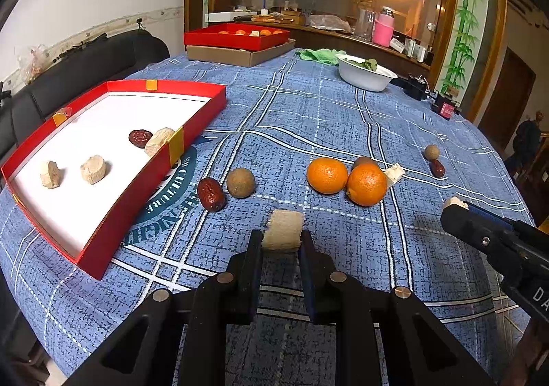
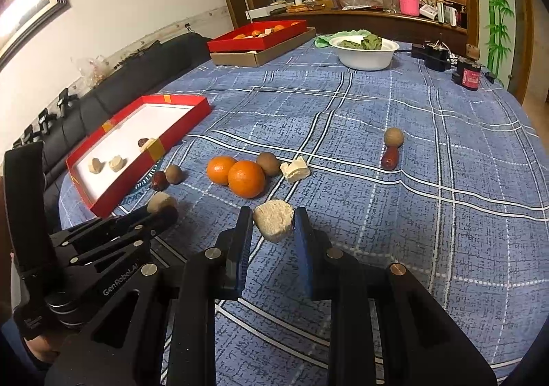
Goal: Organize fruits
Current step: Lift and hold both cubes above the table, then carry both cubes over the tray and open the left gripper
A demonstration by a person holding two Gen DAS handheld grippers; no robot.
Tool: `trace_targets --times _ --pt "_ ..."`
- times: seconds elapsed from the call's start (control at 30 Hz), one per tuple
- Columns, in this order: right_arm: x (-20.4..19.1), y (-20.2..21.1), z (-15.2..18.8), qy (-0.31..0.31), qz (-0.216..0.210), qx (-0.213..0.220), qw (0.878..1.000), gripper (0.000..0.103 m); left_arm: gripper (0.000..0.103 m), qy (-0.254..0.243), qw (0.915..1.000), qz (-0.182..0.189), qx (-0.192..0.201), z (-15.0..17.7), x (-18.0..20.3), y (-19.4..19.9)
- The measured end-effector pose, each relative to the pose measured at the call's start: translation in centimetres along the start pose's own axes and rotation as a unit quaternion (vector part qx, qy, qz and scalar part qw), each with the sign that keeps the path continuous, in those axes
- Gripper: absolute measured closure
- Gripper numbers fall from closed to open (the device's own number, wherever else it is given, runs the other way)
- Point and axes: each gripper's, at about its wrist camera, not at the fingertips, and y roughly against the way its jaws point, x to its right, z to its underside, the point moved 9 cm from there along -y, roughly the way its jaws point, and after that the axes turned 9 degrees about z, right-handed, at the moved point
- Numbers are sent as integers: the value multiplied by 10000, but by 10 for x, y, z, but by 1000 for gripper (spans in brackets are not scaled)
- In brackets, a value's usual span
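Left gripper clamped on pale porous chunk; right gripper likewise on beige lump

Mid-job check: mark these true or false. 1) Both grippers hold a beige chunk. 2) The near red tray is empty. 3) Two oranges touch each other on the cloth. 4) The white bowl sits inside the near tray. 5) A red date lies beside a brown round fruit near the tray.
1) True: left gripper and right gripper each clamp a beige chunk.
2) False: the near red tray holds three beige pieces and a date.
3) True: oranges.
4) False: the white bowl stands far back on the cloth.
5) True: red date, brown round fruit.
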Motion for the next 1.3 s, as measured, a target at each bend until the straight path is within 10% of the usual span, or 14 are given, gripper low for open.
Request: trace_targets --times 0.93,1.3 --pt "4 8 -3 144 539 228 9982 80 84 221 9995 -156 145 0 -16 12" --pt "-75 18 -38 863 -292 497 9946 80 84 865 9902 -712 839 -44 -106 71"
